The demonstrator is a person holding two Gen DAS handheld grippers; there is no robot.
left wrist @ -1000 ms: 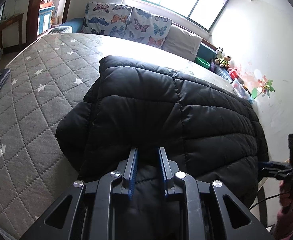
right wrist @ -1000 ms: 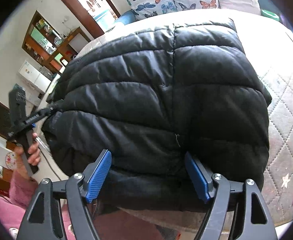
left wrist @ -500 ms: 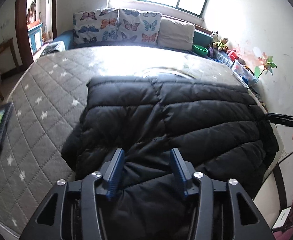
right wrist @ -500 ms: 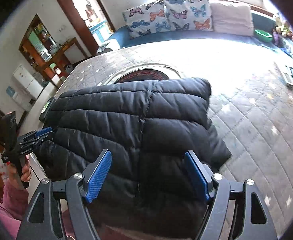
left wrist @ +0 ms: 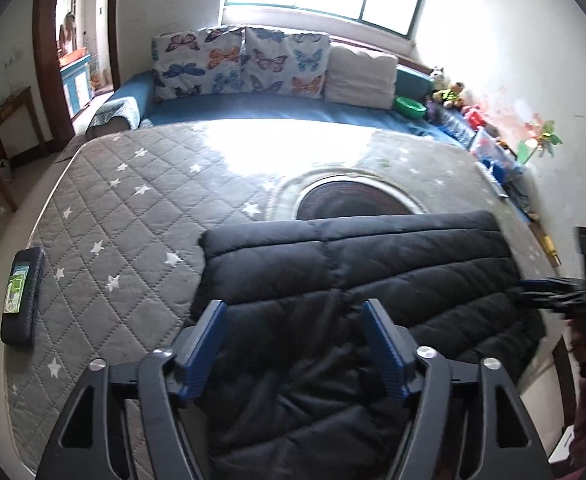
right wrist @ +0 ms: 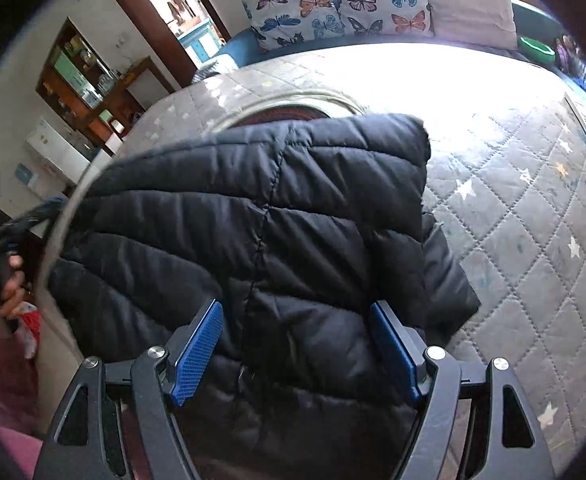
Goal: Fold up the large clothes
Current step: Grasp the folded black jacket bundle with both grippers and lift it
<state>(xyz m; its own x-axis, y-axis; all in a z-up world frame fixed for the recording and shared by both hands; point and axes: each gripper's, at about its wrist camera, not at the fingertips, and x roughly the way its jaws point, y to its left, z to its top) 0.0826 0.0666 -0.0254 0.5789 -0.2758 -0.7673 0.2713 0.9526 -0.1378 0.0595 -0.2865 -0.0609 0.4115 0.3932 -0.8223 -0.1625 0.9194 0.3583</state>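
Black puffer jacket folded, lying across the lower centre and right of the left wrist frame on the grey quilted mattress. Left gripper spread wide above the jacket, gripping nothing. Right gripper likewise spread, holding nothing, over the jacket at lower centre. Butterfly pillows at upper centre. Dark phone at left edge.

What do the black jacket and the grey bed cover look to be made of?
Black jacket: likely padded synthetic shell, nylon or polyester; puffy stitched channels and a faint sheen suggest it. Grey bed cover: looks like matte quilted fabric, with diamond stitching and white stars; fibre cannot be told.
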